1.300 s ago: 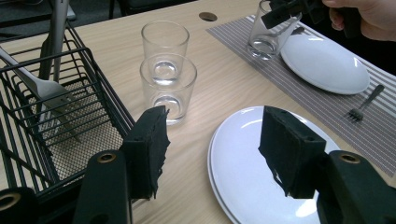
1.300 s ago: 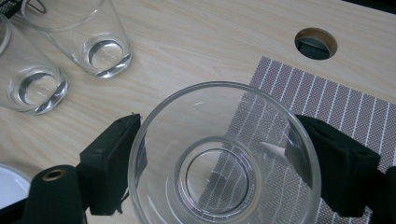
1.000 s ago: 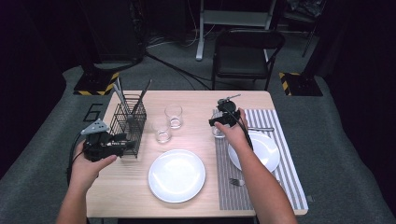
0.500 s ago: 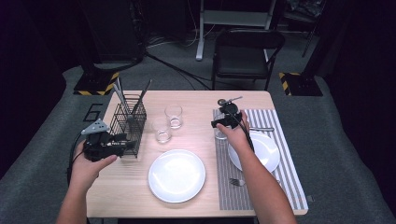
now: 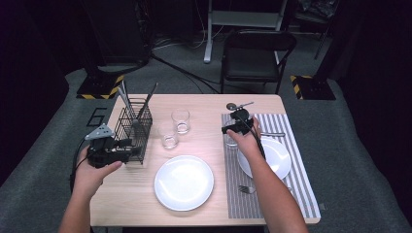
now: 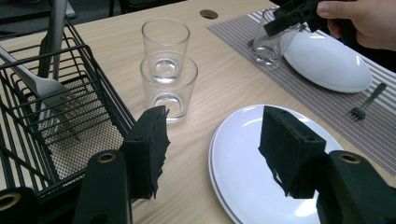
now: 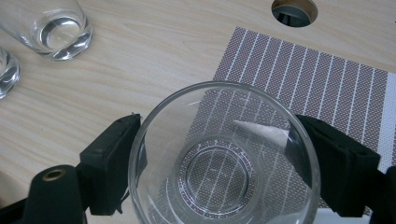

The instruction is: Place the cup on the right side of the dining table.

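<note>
Light wooden table (image 5: pixel 145 194) carries a striped grey placemat (image 5: pixel 301 189) at the person's right, and on its far left corner stands the clear drinking glass (image 7: pixel 224 158), upright, just beside the white round plate (image 5: pixel 279 155). Right claw (image 7: pixel 224 168) straddles the glass from above, one pad on each side of the rim, jaws closed on the glass wall. Left claw (image 6: pixel 215 154) hangs open and empty by the black wire cutlery basket (image 6: pixel 51 116), well apart, so the right hand is nearer.

A clear, empty glass (image 7: pixel 224 168) stands upright on the striped placemat (image 7: pixel 322 79).
</note>
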Demonstrator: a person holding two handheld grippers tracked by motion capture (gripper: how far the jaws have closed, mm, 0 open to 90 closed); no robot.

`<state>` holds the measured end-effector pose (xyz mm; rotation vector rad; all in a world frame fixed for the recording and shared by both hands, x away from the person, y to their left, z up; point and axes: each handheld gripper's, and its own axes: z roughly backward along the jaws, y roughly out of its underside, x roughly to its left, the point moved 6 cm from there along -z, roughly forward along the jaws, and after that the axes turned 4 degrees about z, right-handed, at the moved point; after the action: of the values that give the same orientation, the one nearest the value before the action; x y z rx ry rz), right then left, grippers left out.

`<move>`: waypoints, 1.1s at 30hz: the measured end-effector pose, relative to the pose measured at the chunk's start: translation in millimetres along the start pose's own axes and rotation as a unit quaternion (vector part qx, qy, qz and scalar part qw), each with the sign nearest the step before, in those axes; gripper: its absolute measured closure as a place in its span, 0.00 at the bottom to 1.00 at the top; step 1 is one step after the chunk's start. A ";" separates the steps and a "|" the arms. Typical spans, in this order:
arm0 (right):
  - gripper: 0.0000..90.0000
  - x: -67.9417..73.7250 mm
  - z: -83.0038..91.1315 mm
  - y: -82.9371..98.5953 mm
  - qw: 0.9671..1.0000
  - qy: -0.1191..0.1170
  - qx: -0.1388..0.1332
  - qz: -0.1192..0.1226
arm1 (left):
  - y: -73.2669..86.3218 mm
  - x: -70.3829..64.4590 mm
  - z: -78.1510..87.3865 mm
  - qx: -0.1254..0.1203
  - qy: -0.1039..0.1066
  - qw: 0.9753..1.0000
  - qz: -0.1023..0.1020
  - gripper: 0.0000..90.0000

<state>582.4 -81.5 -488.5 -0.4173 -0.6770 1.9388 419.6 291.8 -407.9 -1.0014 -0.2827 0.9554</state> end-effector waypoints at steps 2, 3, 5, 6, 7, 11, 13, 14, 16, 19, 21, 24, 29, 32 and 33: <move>0.19 -0.5 -1.3 0.5 1.000 0.001 -0.001 0.003 | -0.1 0.5 0.1 0.001 0.000 1.000 -0.003 0.46; 0.19 -0.4 -1.7 1.0 1.000 0.001 0.000 0.002 | 0.0 0.6 0.2 0.001 0.000 1.000 -0.003 0.46; 0.19 -0.9 -2.8 2.1 1.000 0.003 0.002 0.002 | -0.1 0.5 0.6 0.001 0.000 1.000 -0.002 0.46; 0.19 -1.2 -3.1 2.8 1.000 0.002 0.003 0.001 | -0.1 0.5 0.7 0.002 0.001 1.000 -0.003 0.46; 0.19 -1.5 -3.4 3.4 1.000 0.003 0.003 -0.001 | -0.1 0.5 0.6 0.002 0.001 1.000 -0.003 0.46; 0.19 -2.9 -5.2 5.8 1.000 0.001 0.002 -0.005 | 0.1 -0.2 0.0 0.002 0.001 1.000 0.000 0.46; 0.19 -3.6 -5.1 6.7 1.000 0.001 0.001 -0.007 | -0.1 -0.1 -0.8 -0.001 -0.001 1.000 -0.002 0.46; 0.19 -3.9 -5.2 7.1 1.000 0.001 0.000 -0.007 | 0.0 0.1 -0.4 0.003 0.001 1.000 -0.005 0.46; 0.19 -4.7 -5.1 8.2 1.000 -0.002 -0.002 -0.010 | 0.0 0.0 -0.6 0.003 0.001 1.000 -0.006 0.46; 0.19 -4.4 -4.8 8.6 1.000 -0.002 -0.001 -0.009 | -0.2 -0.6 -0.9 -0.001 -0.001 1.000 -0.005 0.46; 0.19 -4.4 -5.0 8.7 1.000 -0.001 -0.002 -0.009 | -0.3 -0.6 -0.3 0.001 0.001 1.000 -0.006 0.46; 0.19 -4.4 -5.1 8.7 1.000 -0.001 -0.002 -0.009 | -0.2 -0.1 0.3 0.002 0.002 1.000 -0.005 0.46; 0.19 -4.2 -5.5 9.1 1.000 0.001 -0.005 -0.011 | -0.1 -0.2 0.1 0.002 0.002 1.000 -0.003 0.46; 0.19 -3.2 -5.6 9.2 1.000 0.002 -0.003 -0.013 | -0.2 0.3 -0.3 0.002 0.002 1.000 -0.005 0.46; 0.19 -3.0 -5.5 9.3 1.000 0.002 -0.002 -0.014 | -0.2 0.3 -0.9 -0.001 0.000 1.000 -0.003 0.46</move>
<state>580.3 -85.8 -498.6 -0.4136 -0.6809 1.9103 420.4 291.5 -408.3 -1.0010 -0.2866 0.9499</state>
